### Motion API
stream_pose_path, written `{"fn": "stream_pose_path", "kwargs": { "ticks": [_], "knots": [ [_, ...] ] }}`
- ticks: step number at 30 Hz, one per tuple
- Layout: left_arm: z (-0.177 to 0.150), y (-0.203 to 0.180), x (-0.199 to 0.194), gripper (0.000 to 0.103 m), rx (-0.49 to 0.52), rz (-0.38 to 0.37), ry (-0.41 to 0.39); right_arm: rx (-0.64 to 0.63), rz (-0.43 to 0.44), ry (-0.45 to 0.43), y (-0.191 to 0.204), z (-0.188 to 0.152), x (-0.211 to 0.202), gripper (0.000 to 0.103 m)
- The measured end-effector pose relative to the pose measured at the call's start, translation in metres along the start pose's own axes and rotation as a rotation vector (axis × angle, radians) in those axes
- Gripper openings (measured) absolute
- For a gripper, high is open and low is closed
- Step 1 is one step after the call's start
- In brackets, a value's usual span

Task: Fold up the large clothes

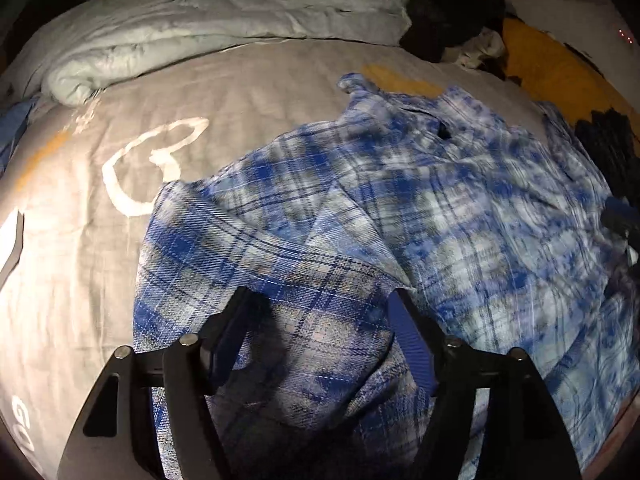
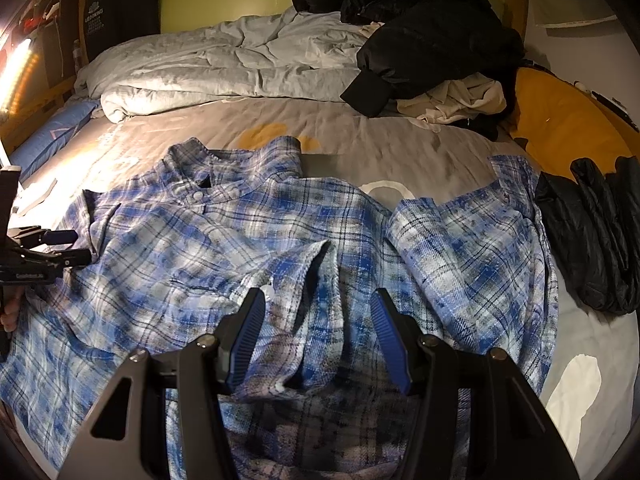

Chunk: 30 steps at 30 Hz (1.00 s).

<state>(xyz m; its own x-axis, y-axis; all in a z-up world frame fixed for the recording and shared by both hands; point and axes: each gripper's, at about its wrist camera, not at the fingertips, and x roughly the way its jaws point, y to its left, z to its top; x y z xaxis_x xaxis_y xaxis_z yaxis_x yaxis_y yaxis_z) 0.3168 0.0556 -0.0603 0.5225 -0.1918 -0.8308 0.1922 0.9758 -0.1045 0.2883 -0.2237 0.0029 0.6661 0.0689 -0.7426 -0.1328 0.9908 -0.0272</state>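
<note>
A blue and white plaid shirt (image 1: 440, 200) (image 2: 180, 240) lies spread, front up, on the grey bed sheet (image 1: 240, 92) (image 2: 380, 148). Its collar points toward the far end, and one sleeve is folded across at the right in the right wrist view. My left gripper (image 1: 318, 304) is open just above a folded edge of the shirt, and its pads do not press the cloth. It also shows at the left edge of the right wrist view (image 2: 60, 248), at the shirt's side. My right gripper (image 2: 318, 304) is open over a raised ridge of plaid cloth, both blue pads bare.
A crumpled pale duvet (image 2: 220, 64) (image 1: 200, 20) lies across the far end of the bed. Black jackets (image 2: 420, 32) and light garments are piled at the far right. A black puffer (image 2: 592, 232) and an orange cushion (image 2: 560, 128) lie on the right. A lamp (image 2: 16, 72) glows at the left.
</note>
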Motion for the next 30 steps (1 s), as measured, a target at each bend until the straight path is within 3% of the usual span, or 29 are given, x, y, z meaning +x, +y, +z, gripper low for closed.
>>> {"fn": "stream_pose_path", "kwargs": {
  "ticks": [1,2,3,7,14,20,25,30],
  "knots": [
    [0.0,0.002,-0.001,0.048,-0.012,0.001,-0.009,0.001,0.0,0.0,0.0,0.0,0.0,0.052],
    [0.001,0.004,-0.002,0.021,-0.019,-0.003,-0.017,0.001,-0.001,0.001,0.0,0.0,0.0,0.052],
    [0.001,0.005,-0.007,0.003,-0.026,0.004,-0.035,0.001,-0.001,0.001,0.0,0.0,0.0,0.052],
    [0.007,0.011,-0.031,0.003,-0.021,-0.007,-0.089,0.0,-0.001,0.001,0.0,0.0,0.0,0.052],
    [0.016,0.048,-0.064,0.003,-0.086,0.05,-0.154,-0.003,0.0,0.001,0.001,0.0,0.0,0.052],
    [0.019,0.064,-0.067,0.004,-0.098,0.003,-0.12,0.002,0.032,0.025,0.004,-0.002,0.004,0.052],
    [0.018,0.063,-0.064,0.004,-0.103,0.025,-0.117,0.073,0.184,0.087,0.006,-0.006,0.02,0.052],
    [0.017,0.065,-0.07,0.004,-0.109,0.012,-0.127,0.037,0.132,0.136,0.019,-0.012,0.041,0.052]
  ]
}}
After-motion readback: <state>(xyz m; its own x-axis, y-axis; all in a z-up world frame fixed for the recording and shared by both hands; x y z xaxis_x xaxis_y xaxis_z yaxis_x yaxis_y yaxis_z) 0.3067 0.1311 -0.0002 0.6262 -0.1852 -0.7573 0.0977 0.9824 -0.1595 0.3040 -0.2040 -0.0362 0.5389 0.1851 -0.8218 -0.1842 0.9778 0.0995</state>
